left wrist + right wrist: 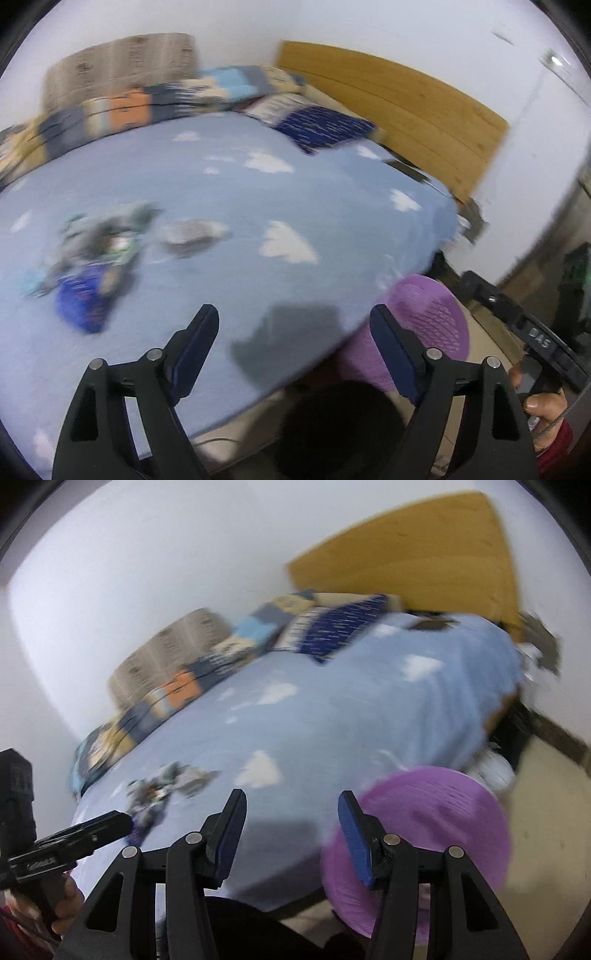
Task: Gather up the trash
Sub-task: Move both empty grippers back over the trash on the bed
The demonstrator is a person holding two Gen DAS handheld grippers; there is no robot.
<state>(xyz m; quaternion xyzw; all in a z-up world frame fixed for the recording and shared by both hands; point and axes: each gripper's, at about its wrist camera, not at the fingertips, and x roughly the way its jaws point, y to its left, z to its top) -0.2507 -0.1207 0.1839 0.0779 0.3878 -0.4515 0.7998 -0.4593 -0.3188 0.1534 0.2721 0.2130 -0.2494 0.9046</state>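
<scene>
A big bed (258, 206) fills both views, covered by a soft light blue sheet with puffy white cloud shapes on it. The trash (96, 254) lies in a loose pile on the sheet, on the left side: crumpled grey and green wrappers, a shiny blue packet and a flat grey scrap just beside them, all blurry. A round purple basket (432, 317) made of plastic with small holes sits on the floor at the near corner of the bed. The left gripper (295, 332) hangs over the near edge of the bed with its black jaws and blue pads wide apart and nothing between them. The right gripper (291, 819) is also open, a bit less wide, with nothing in it; its right finger sits in front of the basket. A smooth wooden headboard (406, 107) stands against the white wall, with a dark blue pillow (325, 125) and a patchwork blanket (129, 107) of coloured squares beside it.
</scene>
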